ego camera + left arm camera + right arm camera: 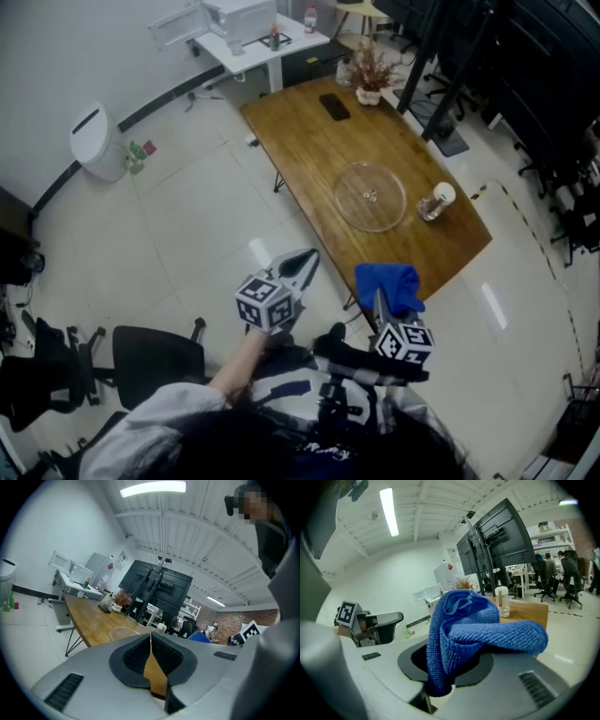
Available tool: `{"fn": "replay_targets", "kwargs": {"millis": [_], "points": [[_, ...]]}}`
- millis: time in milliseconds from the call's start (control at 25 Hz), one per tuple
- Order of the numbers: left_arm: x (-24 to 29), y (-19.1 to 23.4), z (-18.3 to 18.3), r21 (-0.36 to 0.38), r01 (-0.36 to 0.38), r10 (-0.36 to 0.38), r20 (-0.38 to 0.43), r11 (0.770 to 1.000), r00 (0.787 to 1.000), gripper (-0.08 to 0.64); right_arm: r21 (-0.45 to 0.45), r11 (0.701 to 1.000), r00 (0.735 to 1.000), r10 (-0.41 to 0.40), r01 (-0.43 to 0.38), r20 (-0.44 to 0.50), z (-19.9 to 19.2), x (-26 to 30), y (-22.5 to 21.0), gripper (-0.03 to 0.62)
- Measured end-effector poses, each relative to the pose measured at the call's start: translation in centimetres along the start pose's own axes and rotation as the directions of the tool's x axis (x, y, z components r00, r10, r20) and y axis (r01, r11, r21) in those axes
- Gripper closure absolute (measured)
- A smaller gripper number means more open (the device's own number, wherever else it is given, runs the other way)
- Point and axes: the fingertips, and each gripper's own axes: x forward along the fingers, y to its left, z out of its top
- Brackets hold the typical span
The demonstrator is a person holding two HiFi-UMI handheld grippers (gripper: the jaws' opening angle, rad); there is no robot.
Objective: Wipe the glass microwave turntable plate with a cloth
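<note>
Holding the cloth: the right gripper (382, 305) is clamped on a bunched blue cloth (464, 630). Only a fold is pinched between the jaws, and the bulk flops over to one side.
Left gripper (305, 262): the jaws are closed tip to tip with nothing between them, raised beside the right gripper.
Turntable plate (370, 197): it lies flat on the wooden table (300, 141), towards the near end. It is well apart from both grippers, which hang over the floor short of the table's near corner.
Neighbour: a lidded glass cup (436, 202) stands just beside the plate's right rim, close to the table edge.
Risk, cloth: a grip on one fold looks shallow, so dragging it across glass could tug the cloth out of the jaws.
Risk, plate: nothing pins it down. A sideways wipe could make it skate on the smooth wood, towards the cup or the table edge. Steadying the rim with the left gripper would probably help.
Risk, cup: a wide stroke to the right could knock it over or push it off the table.
Risk, glass: if the loose bulk swings aside on contact, hard jaw tips rather than cloth may meet the plate.
Progress: wiping has not begun, by the look of it.
</note>
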Motion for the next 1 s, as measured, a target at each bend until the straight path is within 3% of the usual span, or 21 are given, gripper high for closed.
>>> {"fn": "replay_targets", "kwargs": {"millis": [320, 640, 1000], "points": [[6.6, -1.9, 0.9, -0.022, -0.080, 0.080, 0.023, 0.997, 0.997, 0.558, -0.029, 0.996, 0.996, 0.087, -0.087, 0.007, 4.8, 2.0, -6.1, 0.506], [9.6, -2.4, -0.2, -0.010, -0.184, 0.183, -0.017, 0.983, 0.983, 0.558, 0.005, 0.987, 0.987, 0.161, -0.161, -0.022, 5.2, 3.8, -10.3, 0.508], [11.5, -3.1, -0.2, 0.017, -0.192, 0.192, -0.048, 0.981, 0.980, 0.558, 0.038, 0.986, 0.986, 0.166, -0.165, -0.025, 5.6, 4.2, -11.8, 0.506]]}}
